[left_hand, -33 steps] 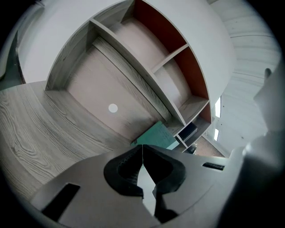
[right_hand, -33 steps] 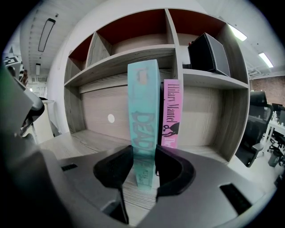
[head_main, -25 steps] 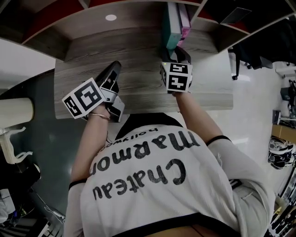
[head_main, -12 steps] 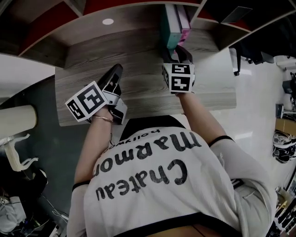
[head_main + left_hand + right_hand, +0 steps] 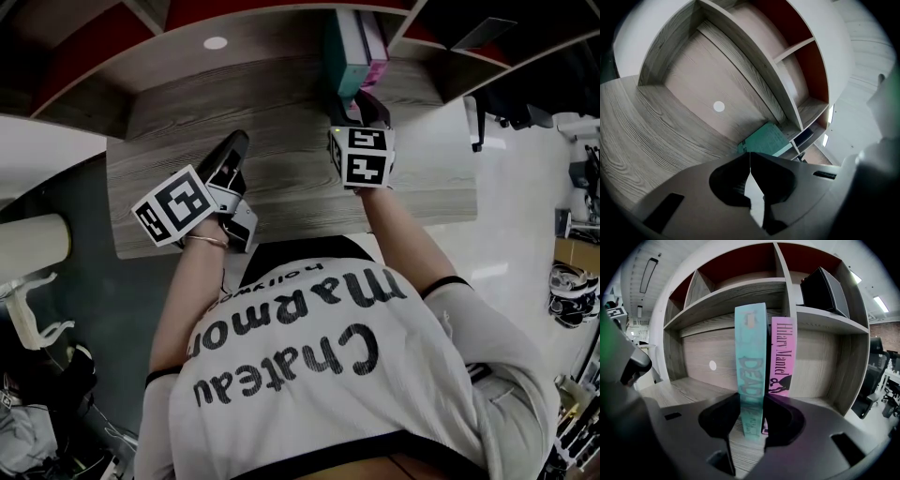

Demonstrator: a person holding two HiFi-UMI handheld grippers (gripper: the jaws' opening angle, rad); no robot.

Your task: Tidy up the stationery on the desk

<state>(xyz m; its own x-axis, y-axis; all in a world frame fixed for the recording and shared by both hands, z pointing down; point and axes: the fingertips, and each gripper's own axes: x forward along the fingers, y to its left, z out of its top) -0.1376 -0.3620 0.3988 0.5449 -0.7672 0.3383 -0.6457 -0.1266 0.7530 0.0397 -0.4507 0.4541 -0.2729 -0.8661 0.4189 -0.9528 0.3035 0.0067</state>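
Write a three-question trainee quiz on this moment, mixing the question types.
1. Multiple choice: what stands between the jaws of the right gripper?
A) a pen
B) the upright teal book with dark lettering on its spine
C) nothing

2. True or false: the jaws of the left gripper stand wide apart.

3. Fill in: in the right gripper view, the neighbouring book just right of the teal book has a ____ spine with black lettering.

Key: 1 B; 2 false, their tips meet with nothing between them; 3 pink.
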